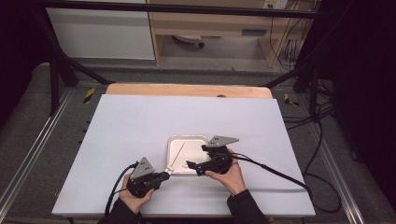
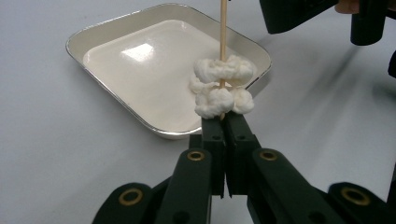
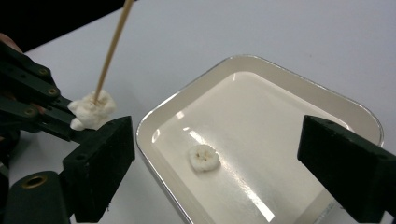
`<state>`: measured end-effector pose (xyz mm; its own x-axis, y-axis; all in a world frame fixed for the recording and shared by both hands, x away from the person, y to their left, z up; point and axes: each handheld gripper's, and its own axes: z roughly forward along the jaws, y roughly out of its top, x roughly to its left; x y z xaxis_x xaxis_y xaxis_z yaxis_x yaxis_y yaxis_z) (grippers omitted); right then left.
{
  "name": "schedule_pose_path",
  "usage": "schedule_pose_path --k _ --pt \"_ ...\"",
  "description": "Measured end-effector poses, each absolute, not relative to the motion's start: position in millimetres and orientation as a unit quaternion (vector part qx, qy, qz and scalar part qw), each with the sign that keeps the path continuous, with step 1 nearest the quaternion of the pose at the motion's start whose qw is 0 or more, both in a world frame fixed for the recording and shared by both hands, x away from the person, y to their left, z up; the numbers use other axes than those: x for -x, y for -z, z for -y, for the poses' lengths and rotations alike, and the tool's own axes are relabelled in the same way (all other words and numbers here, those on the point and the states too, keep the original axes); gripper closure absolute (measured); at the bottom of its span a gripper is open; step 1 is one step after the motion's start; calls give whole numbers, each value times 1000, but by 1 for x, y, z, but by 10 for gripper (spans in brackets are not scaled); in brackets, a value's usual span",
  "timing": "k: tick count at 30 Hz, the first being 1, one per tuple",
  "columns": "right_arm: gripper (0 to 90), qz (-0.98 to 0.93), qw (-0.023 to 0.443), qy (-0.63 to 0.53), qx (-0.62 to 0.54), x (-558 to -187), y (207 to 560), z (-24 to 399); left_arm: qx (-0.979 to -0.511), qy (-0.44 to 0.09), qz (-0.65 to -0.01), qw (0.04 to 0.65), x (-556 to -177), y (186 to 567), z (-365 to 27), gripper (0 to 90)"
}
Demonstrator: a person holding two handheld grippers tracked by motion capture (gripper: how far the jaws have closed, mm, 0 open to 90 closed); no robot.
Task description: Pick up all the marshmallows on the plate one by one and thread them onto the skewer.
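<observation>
A thin wooden skewer (image 2: 223,28) carries a few soft white pieces (image 2: 223,86) near its lower end. My left gripper (image 2: 223,128) is shut on the skewer's base, just below those pieces, at the near corner of the white tray (image 2: 116,29). In the high view the left gripper (image 1: 167,174) holds the skewer (image 1: 180,151) slanting over the tray (image 1: 173,142). My right gripper (image 3: 217,140) stands open over the tray (image 3: 299,81), nothing between its jaws. Below it, one round white piece (image 3: 204,157) lies on the tray floor. The right gripper (image 1: 196,157) is at the tray's right side.
A white sheet (image 1: 140,121) covers the table, with a wooden edge (image 1: 187,90) at the back. Black cables (image 1: 275,172) trail from both grippers toward the near side. Dark frame bars (image 1: 60,70) stand around the table.
</observation>
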<state>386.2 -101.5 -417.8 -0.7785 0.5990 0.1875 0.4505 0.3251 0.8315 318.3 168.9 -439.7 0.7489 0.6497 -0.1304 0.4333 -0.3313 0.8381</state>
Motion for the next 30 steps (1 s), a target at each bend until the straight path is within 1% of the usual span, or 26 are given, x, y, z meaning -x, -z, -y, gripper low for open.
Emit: schedule_pose_path --k 9,15,21,23,30 --pt "97 -824 80 -453 -330 -397 427 99 -810 -115 -334 467 -319 440 -169 879" --pt "104 -833 78 -439 -329 -402 433 92 -811 -115 -333 468 -319 440 -169 879" --pt "177 -841 74 -433 -316 -404 438 81 -810 -115 -334 468 -319 439 -169 879" --pt "201 -848 81 -423 -308 -404 440 78 -810 -115 -335 467 -319 440 -169 879" --pt "325 -863 89 -412 -280 -402 448 70 -811 -116 -335 466 -319 440 -169 879"
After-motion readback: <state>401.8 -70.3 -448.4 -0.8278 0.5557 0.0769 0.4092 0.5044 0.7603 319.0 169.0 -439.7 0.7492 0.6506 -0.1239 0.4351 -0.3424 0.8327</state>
